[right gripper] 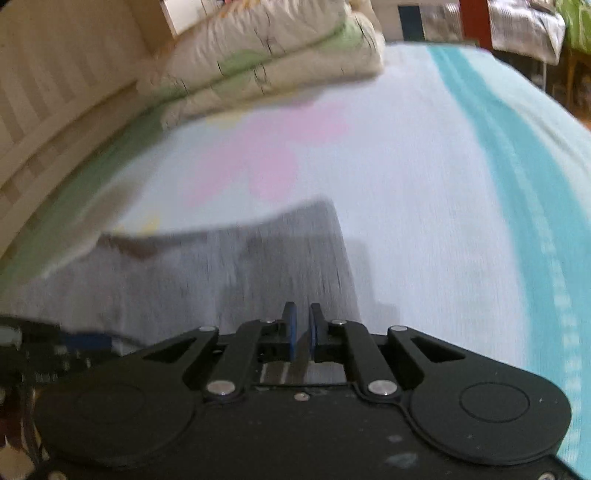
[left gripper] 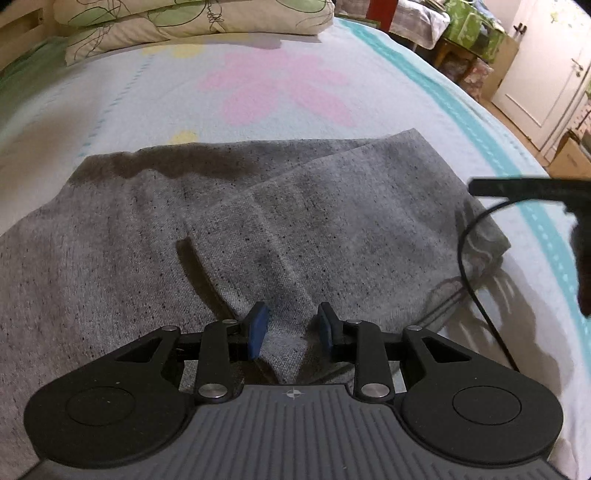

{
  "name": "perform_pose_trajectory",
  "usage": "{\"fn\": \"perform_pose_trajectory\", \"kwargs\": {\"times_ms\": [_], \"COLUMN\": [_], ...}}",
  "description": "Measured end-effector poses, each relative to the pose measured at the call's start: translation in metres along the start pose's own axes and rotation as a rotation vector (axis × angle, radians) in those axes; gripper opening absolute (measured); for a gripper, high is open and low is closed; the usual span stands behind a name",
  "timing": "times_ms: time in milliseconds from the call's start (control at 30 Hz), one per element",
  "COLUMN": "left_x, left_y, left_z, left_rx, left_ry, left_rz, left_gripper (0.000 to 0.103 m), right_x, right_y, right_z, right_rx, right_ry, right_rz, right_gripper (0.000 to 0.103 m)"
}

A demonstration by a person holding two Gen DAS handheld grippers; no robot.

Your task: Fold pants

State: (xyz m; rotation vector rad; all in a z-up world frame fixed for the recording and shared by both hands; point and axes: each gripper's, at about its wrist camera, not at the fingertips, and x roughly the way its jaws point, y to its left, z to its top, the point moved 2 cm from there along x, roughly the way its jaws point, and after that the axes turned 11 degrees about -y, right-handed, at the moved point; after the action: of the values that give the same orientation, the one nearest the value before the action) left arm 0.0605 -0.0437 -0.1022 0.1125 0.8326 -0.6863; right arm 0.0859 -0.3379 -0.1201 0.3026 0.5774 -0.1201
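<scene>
Grey speckled pants [left gripper: 229,225] lie folded on the bed, one layer doubled over another. My left gripper [left gripper: 291,325] is open just above the pants' near fold, a ridge of cloth lying between its blue pads without being pinched. In the right wrist view the pants [right gripper: 258,266] show blurred, their far corner on the sheet. My right gripper [right gripper: 303,328] has its blue pads close together with a narrow gap over the pants' right edge; a strip of grey cloth seems to run between them. Part of the right gripper and its cable [left gripper: 476,266] show at the right.
The bed sheet [left gripper: 369,92] is pale blue with a pink flower and a teal stripe [right gripper: 517,184] along the right edge. A folded cream and green quilt [left gripper: 192,26] lies at the head. A wooden bed frame [right gripper: 55,110] runs along the left. Furniture and a door stand beyond the right edge.
</scene>
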Motion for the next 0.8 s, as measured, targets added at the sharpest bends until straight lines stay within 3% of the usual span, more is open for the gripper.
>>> {"fn": "perform_pose_trajectory", "kwargs": {"times_ms": [100, 167, 300, 500, 700, 800], "left_x": [-0.001, -0.004, -0.017, -0.063, -0.126, -0.151], "left_y": [-0.001, 0.002, 0.007, 0.029, 0.066, 0.089], "left_z": [-0.002, -0.004, -0.006, -0.014, -0.042, -0.062], "left_rx": [0.002, -0.002, -0.047, -0.202, -0.370, -0.426], "left_ry": [-0.012, -0.021, -0.035, -0.096, -0.178, -0.191], "left_rz": [0.001, -0.008, 0.005, 0.101, 0.261, 0.342], "left_gripper": [0.029, 0.029, 0.028, 0.029, 0.030, 0.030], "right_x": [0.024, 0.040, 0.029, -0.028, -0.088, -0.098], "right_y": [-0.005, -0.015, -0.005, 0.040, 0.107, 0.145], "right_z": [0.008, 0.004, 0.011, 0.010, -0.012, -0.030], "right_rx": [-0.028, -0.044, -0.084, -0.176, -0.308, -0.384], "right_ry": [0.017, 0.077, 0.039, -0.008, 0.011, 0.029], "right_rz": [-0.026, -0.059, -0.046, 0.098, 0.295, 0.383], "right_gripper": [0.010, 0.006, 0.010, 0.013, 0.019, 0.020]}}
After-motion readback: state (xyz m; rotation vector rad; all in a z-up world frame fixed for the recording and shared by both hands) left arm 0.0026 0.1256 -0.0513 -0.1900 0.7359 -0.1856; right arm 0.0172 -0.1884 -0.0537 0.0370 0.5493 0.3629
